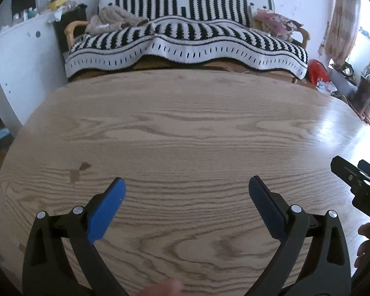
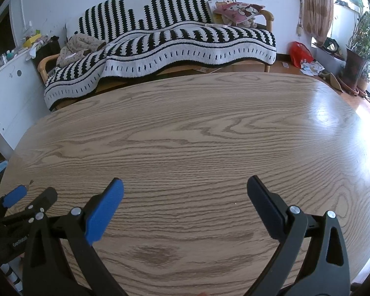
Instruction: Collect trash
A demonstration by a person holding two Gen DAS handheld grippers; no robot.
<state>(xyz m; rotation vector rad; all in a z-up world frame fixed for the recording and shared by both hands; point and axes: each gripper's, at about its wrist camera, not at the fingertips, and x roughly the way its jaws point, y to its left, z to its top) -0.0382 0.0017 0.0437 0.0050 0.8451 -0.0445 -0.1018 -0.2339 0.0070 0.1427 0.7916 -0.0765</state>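
My left gripper (image 1: 187, 185) is open and empty, held just above a wooden table (image 1: 185, 128). My right gripper (image 2: 185, 185) is open and empty too, over the same table (image 2: 197, 128). No trash shows on the tabletop in either view. The right gripper also shows at the right edge of the left wrist view (image 1: 357, 180). The left gripper shows at the left edge of the right wrist view (image 2: 24, 202). A small dark chip (image 1: 77, 171) marks the table surface to the left of my left gripper.
A sofa under a black-and-white striped blanket (image 1: 185, 39) stands behind the table. A white cabinet (image 1: 19, 56) is at the left. A red bag (image 2: 301, 54), scattered papers (image 2: 312, 67) and potted plants (image 2: 360, 49) sit on the floor at the right.
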